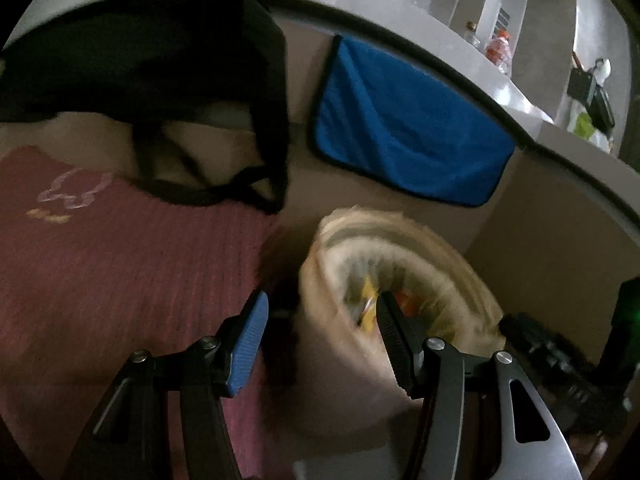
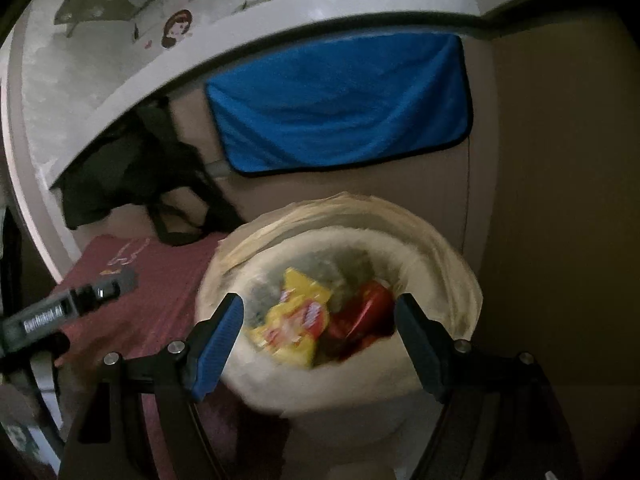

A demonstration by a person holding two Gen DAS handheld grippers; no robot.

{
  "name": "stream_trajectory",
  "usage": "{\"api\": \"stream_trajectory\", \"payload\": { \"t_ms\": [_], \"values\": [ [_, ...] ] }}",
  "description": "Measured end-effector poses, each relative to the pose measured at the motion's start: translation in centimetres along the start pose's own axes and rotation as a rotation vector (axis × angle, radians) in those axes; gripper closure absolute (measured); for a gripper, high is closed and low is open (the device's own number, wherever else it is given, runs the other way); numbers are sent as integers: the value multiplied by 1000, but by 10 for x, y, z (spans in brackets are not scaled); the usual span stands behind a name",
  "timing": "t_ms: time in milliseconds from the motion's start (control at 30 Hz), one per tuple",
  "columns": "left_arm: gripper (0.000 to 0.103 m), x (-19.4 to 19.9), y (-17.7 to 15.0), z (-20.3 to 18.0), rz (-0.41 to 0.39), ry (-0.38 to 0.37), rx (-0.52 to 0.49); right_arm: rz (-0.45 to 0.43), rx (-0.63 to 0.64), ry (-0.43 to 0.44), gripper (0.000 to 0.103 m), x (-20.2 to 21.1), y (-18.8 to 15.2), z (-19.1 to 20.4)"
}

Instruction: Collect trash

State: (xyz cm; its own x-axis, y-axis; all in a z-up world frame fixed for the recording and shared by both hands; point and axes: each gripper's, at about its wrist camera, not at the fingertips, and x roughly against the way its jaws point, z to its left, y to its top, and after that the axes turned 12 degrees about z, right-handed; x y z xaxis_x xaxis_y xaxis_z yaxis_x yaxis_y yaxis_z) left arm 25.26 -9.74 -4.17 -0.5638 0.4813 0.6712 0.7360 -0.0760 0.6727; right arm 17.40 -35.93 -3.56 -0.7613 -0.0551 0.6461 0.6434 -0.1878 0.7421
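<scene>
Right claw: your right gripper (image 2: 318,342) hangs over the bin with its 2 fingers spread wide and nothing between them.
Left claw: your left gripper (image 1: 320,340) is also spread wide and empty, its right finger (image 1: 394,340) over the bin's left rim, its blue pad (image 1: 250,344) over the mat.
Trash: a yellow snack wrapper (image 2: 294,320) and a red wrapper (image 2: 362,314) lie side by side inside the bin, yellow on the left, touching.
Bin: the lined trash bin (image 2: 344,220) stands on the floor, just right of the mat, blurred in both views.
Mat: a maroon mat (image 1: 120,260) lies left of the bin.
Far side: a blue cloth (image 2: 340,100) hangs beyond the bin under a grey counter edge (image 2: 280,12); a black bag (image 1: 160,60) hangs to its left.
</scene>
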Motion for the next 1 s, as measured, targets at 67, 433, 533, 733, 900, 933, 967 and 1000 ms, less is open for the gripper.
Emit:
{"api": "stream_trajectory", "payload": {
  "t_ms": [67, 433, 533, 733, 900, 933, 967, 1000],
  "values": [
    [46, 26, -22, -6, -19, 76, -21, -8, 4, 25, 28, 16, -12, 11],
    [46, 160, -121, -39, -73, 180, -159, -15, 71, 99, 26, 117, -107, 83],
    [46, 191, -138, -37, -140, 231, -142, -47, 53, 89, 26, 139, -126, 87],
    [46, 218, -153, -35, -158, 282, -140, -90, 67, 78, 22, 162, -141, 102],
    [46, 227, -164, -39, -148, 299, -160, -109, 109, 53, 22, 169, -143, 116],
    [46, 230, -165, -39, -155, 300, -159, -109, 115, 51, 22, 169, -144, 118],
    [46, 231, -165, -40, -161, 300, -159, -107, 117, 51, 22, 169, -143, 119],
    [46, 233, -166, -40, -168, 301, -160, -106, 117, 50, 22, 169, -144, 119]
  ]
}}
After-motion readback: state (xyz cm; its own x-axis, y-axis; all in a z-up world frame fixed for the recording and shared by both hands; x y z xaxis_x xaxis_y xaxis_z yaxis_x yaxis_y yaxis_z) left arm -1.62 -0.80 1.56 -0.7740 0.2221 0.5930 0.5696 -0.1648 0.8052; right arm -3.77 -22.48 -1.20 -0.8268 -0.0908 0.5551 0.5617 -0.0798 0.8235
